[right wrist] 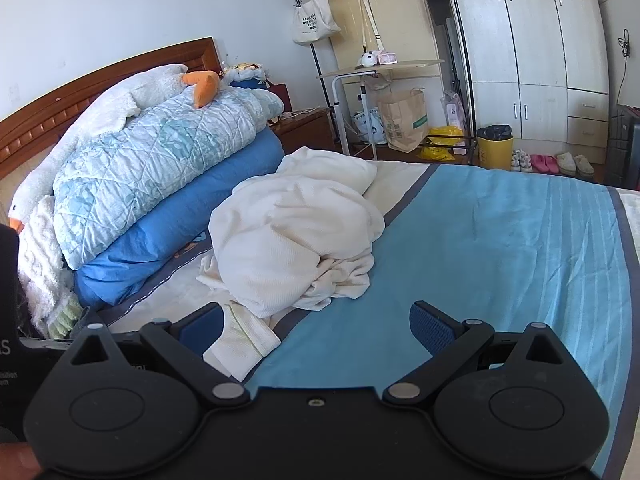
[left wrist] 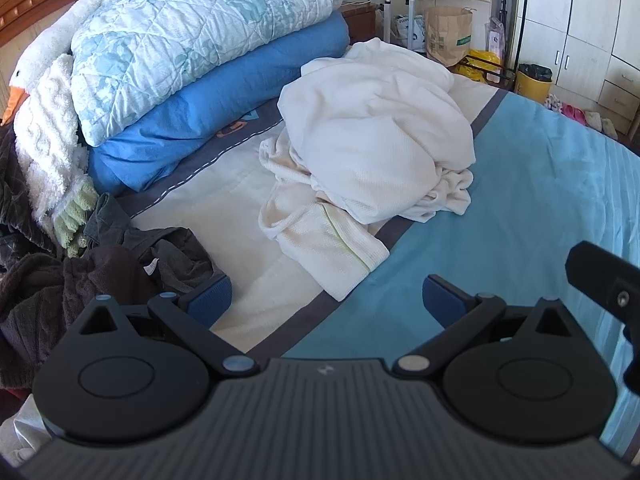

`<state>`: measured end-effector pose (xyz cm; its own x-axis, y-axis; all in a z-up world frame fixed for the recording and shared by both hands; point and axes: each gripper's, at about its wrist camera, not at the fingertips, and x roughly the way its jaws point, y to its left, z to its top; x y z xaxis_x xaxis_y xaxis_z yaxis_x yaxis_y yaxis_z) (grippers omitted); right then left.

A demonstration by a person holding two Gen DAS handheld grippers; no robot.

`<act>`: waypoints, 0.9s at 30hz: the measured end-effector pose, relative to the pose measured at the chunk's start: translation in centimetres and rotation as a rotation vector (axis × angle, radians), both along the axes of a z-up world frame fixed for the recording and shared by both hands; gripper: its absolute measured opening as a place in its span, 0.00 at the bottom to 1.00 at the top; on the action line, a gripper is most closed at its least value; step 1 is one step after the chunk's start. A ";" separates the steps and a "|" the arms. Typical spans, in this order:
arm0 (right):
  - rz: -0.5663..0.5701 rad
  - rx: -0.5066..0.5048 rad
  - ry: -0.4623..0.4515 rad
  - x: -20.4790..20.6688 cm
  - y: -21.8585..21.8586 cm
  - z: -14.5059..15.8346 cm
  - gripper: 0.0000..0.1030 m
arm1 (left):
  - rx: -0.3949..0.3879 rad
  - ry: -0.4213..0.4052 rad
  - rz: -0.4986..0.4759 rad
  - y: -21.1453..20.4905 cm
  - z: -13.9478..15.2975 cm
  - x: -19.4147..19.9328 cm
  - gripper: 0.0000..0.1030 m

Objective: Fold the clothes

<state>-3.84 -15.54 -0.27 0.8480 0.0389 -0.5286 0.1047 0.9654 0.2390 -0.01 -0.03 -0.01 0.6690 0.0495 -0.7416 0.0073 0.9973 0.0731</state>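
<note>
A crumpled cream waffle-knit garment [left wrist: 372,152] is heaped at twelve o'clock on the blue-and-cream bedspread [left wrist: 532,200]. Dark grey crumpled clothes [left wrist: 120,264] are seen at nine o'clock. The left gripper [left wrist: 326,300] is held spread wide above the bedspread, nothing between its blue pads [left wrist: 210,300].

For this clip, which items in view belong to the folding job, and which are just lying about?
Job:
- cream garment pile, crumpled on the bed
- dark clothes heap at the bed's left edge
- left gripper and right gripper, jaws open, holding nothing

Lying about:
- folded quilts
- plush goose
- paper bag
- yellow bin
- slippers
</note>
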 end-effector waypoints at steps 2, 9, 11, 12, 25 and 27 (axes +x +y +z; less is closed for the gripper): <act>0.001 0.003 0.004 0.0 0.1 0.0 0.98 | 0.001 -0.002 -0.004 -0.1 0.0 0.0 1.00; 0.005 0.007 0.008 -0.1 -0.5 0.2 0.98 | 0.005 -0.012 -0.017 -0.4 -0.1 -0.3 1.00; 0.003 0.007 0.009 -0.1 -0.5 0.2 0.98 | 0.005 -0.001 -0.022 -0.2 0.3 -0.1 1.00; -0.001 0.007 0.009 -0.1 -0.3 0.1 0.98 | 0.006 0.000 -0.023 -0.3 0.1 -0.2 1.00; -0.033 0.033 0.019 -0.1 -0.4 -0.2 0.98 | 0.006 0.010 -0.038 -0.5 -0.2 -0.4 1.00; -0.033 0.035 0.022 0.0 -0.4 -0.2 0.98 | 0.005 0.013 -0.036 -0.5 -0.2 -0.5 1.00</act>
<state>-3.87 -15.95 -0.48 0.8373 0.0299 -0.5459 0.1418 0.9525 0.2697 -0.47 -0.52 -0.24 0.6610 0.0293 -0.7498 0.0445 0.9959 0.0782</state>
